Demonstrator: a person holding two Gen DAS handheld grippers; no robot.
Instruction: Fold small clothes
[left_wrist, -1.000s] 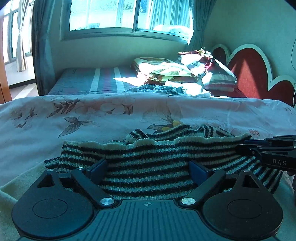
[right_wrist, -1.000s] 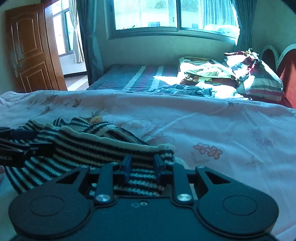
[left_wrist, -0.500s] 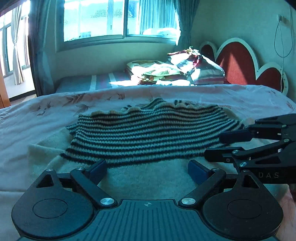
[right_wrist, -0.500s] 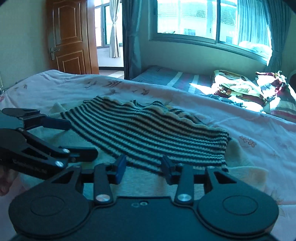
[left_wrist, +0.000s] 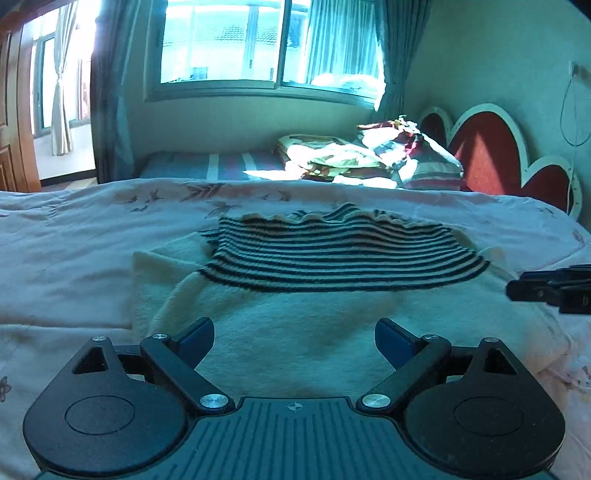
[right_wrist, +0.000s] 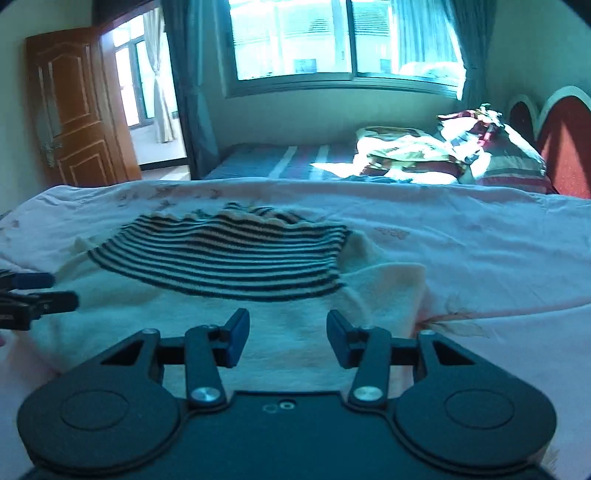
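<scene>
Beyond both wide-open, empty claws, left claw (left_wrist: 294, 341) and right claw (right_wrist: 283, 339), lies the striped sweater (left_wrist: 343, 251).

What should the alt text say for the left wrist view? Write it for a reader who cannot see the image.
The open left gripper hovers empty over a cream garment with a striped knit section, spread flat on a floral bedspread. The right gripper pokes in from the right edge. Behind lie a window, piled bedding and a red headboard.

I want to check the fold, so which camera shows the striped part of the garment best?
The left wrist view: the striped part lies centred, sharp and whole. The right wrist view shows it whole too, but blurrier and left of centre.
</scene>
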